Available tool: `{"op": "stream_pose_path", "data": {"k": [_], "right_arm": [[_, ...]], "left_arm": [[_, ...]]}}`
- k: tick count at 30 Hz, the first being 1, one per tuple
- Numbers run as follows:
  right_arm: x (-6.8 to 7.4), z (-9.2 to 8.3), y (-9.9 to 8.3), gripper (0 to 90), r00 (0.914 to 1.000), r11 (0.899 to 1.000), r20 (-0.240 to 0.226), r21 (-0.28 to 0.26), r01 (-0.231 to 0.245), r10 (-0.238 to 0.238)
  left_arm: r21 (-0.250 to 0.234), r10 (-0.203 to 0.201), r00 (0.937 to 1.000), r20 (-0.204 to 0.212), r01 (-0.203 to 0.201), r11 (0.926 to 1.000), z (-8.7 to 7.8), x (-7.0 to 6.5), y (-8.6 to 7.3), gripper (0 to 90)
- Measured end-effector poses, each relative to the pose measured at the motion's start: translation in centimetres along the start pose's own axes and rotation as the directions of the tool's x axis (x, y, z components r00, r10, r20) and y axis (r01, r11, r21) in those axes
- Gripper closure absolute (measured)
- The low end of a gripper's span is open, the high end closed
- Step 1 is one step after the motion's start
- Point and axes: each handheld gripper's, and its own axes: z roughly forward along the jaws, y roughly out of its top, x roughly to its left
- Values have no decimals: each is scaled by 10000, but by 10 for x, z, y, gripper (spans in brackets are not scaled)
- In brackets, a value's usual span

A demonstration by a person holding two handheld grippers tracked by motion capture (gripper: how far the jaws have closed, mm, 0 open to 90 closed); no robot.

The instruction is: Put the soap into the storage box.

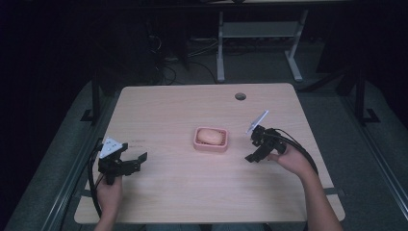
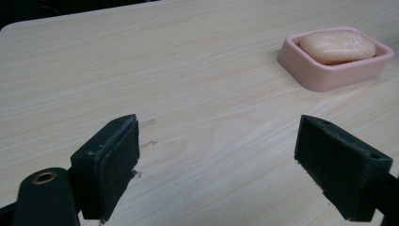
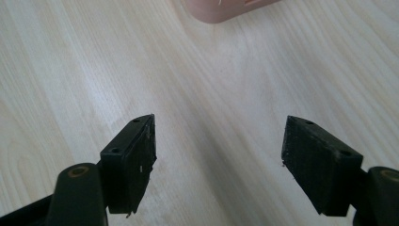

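A pink soap dish (image 1: 210,146) sits near the middle of the wooden table, and a peach bar of soap (image 1: 210,136) lies in it. In the left gripper view the soap dish (image 2: 329,75) and the soap (image 2: 337,46) appear at the upper right. My left gripper (image 1: 137,161) rests low at the table's left, open, with nothing between its jaws. My right gripper (image 1: 252,150) hovers just right of the dish, open and empty. In the right gripper view a corner of the soap dish (image 3: 226,9) shows at the top edge.
The light wooden table (image 1: 168,110) has a round cable hole (image 1: 240,96) near its far edge. Behind it stand a white desk frame (image 1: 260,43) and cables on the dark floor. Bare tabletop surrounds the dish on all sides.
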Motion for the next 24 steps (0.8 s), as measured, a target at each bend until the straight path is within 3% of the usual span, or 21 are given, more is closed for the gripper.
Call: {"op": "stream_pose_path", "data": {"k": [7, 24], "right_arm": [[4, -1, -10, 257, 9999, 9998, 57, 130, -117, 116], [9, -5, -46, 257, 9979, 9968, 85, -474, -642, 647]], "left_arm": [[44, 23, 10000, 15, -23, 10000, 0, 0, 0, 142], [101, 56, 10000, 55, -57, 9999, 1, -1, 0, 142]]}}
